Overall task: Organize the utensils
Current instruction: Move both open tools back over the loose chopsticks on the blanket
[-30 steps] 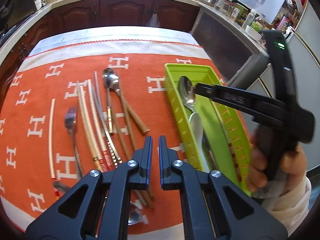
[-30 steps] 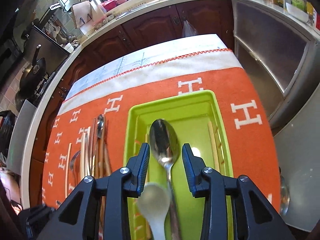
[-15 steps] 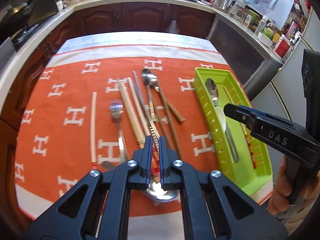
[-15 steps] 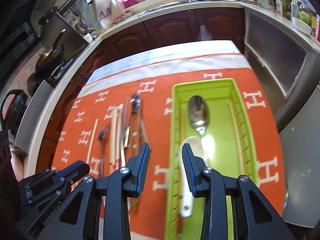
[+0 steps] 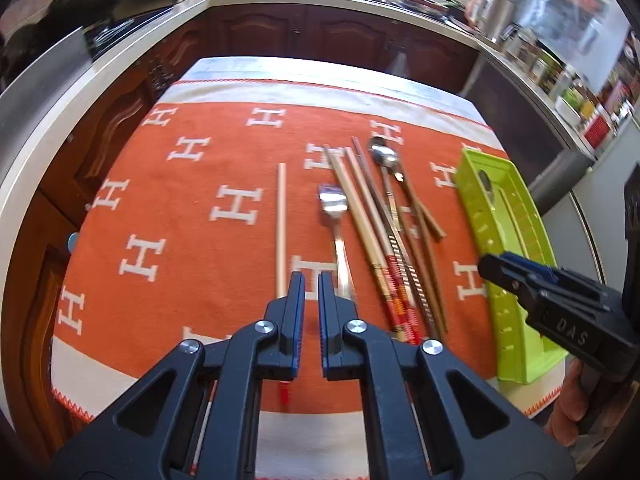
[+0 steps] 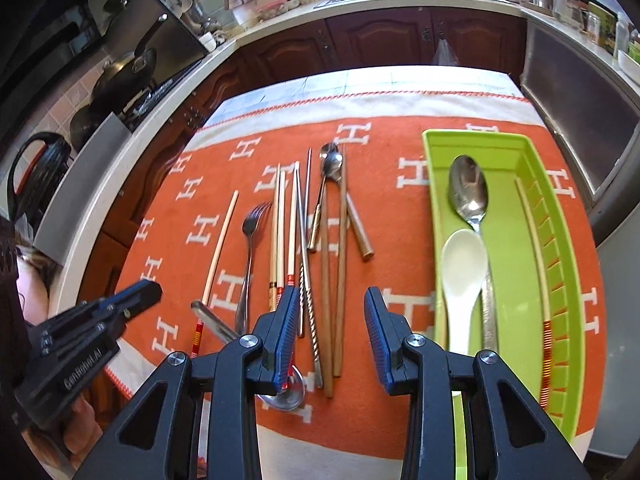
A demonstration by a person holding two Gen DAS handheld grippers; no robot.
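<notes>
Right wrist shows us our empty parted gripper point(image 6: 331, 340), left gripper point(image 5: 311, 312) clenched, fork point(image 6: 249, 256) tines away, "DAS" label.

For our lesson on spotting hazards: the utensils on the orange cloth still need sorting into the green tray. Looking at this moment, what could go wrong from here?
1. The chopsticks, long spoon and twisted metal stick lie touching and crossing; lifting one may drag its neighbours.
2. The green tray sits near the cloth's edge, so a nudge might push it off.
3. The left hand-held gripper is shut and the right hand-held gripper open, close together; they could collide.
</notes>
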